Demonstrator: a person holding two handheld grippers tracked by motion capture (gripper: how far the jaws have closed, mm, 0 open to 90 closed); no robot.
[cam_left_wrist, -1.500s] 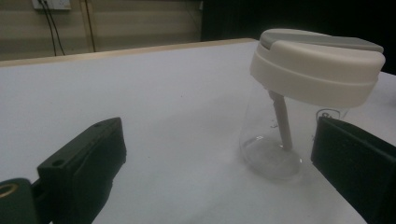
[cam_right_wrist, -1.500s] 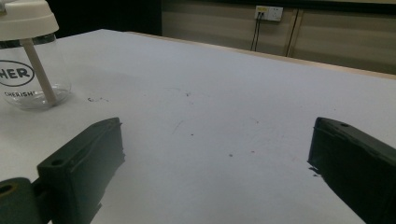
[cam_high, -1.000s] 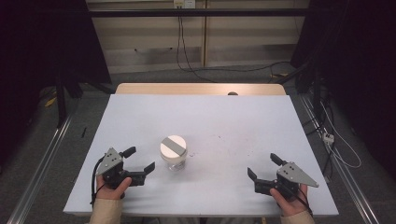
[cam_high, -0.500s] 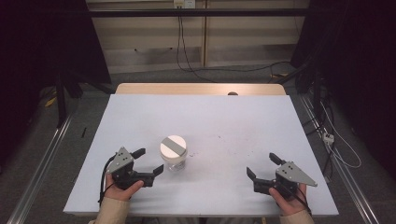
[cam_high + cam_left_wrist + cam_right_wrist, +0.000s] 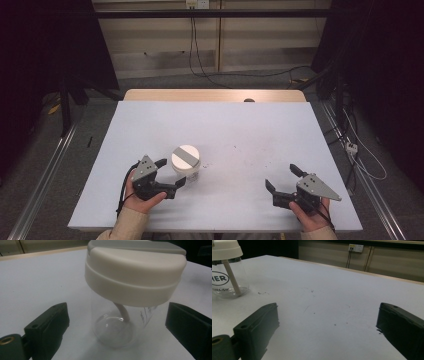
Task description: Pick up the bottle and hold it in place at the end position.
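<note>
A clear jar (image 5: 186, 162) with a white lid (image 5: 135, 272) stands upright on the white table (image 5: 250, 125), left of centre near the front. A pale stem runs down inside its glass body (image 5: 117, 332). My left gripper (image 5: 171, 173) lies level with its jaws on either side of the jar. The jaws have just been closing, and a gap still shows between each pad (image 5: 53, 320) and the glass. My right gripper (image 5: 280, 176) rests open near the front right with nothing between its jaws. In the right gripper view the jar (image 5: 227, 277) stands far off at the upper left.
A strip of bare wooden tabletop (image 5: 215, 95) runs along the back edge. Metal rails (image 5: 45, 175) flank the table on the floor, and cables (image 5: 360, 160) trail at the right. Small dark specks (image 5: 312, 291) mark the white surface.
The left gripper has slid right across the table until its jaws straddle the jar. The right gripper has kept still.
</note>
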